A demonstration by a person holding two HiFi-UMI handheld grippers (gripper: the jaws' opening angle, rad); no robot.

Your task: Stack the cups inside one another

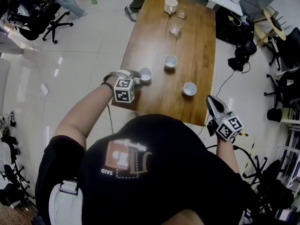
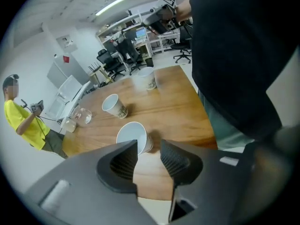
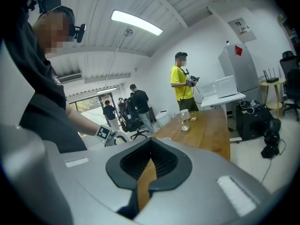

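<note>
Three paper cups stand on the bench, mouths up, axes vertical, plus a far cup and two glasses. The left gripper's jaws gape just short of the nearest cup. The right gripper's jaws are closed, empty.

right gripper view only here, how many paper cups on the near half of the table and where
Observer: Three in the head view: a near-left paper cup, a middle paper cup and a near-right paper cup.
Operator: is the left gripper holding one
Observer: No. In the left gripper view, the left gripper has its jaws apart with nothing between the pads. The near-left paper cup sits just beyond the tips.
Operator: any nested yet
Observer: None. All three sit apart from one another on the wooden table.
</note>
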